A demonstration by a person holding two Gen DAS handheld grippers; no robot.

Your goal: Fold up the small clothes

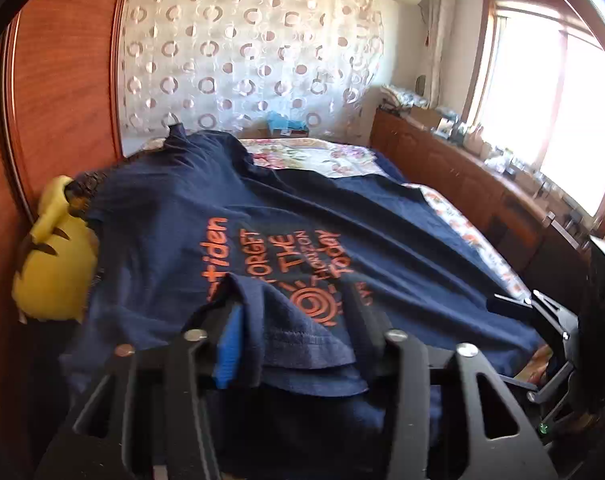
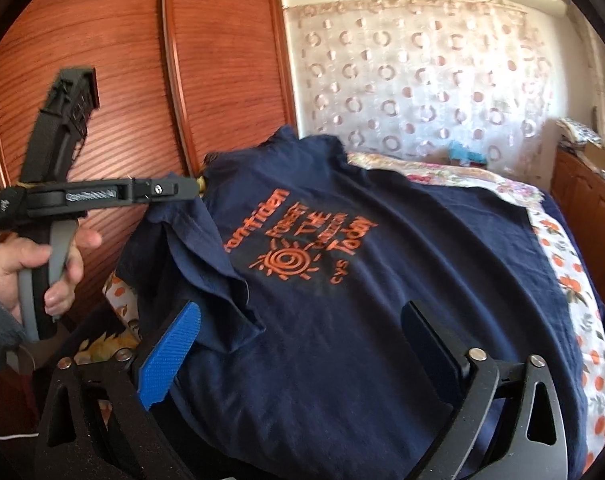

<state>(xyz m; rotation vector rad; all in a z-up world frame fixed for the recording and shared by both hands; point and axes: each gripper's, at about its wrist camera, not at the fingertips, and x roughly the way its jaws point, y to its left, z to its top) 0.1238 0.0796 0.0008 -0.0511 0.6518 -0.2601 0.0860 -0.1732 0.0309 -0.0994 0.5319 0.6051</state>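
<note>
A navy T-shirt point(image 1: 342, 224) with orange print lies spread on the bed; it also shows in the right wrist view point(image 2: 382, 280). My left gripper point(image 1: 290, 320) is shut on a fold of the shirt's near edge, and the cloth drapes between its fingers. In the right wrist view the left gripper point(image 2: 190, 190) holds that fold lifted at the shirt's left side. My right gripper point(image 2: 302, 336) is open above the shirt's near part, with a blue pad point(image 2: 170, 356) on the left and a dark finger point(image 2: 434, 344) on the right.
The bed has a floral sheet point(image 2: 574, 280). A yellow plush toy point(image 1: 54, 264) lies at the bed's left by the wooden wardrobe point(image 2: 122, 80). A wooden cabinet point(image 1: 482, 184) with clutter runs along the right under the window. A curtain point(image 1: 246, 52) hangs behind.
</note>
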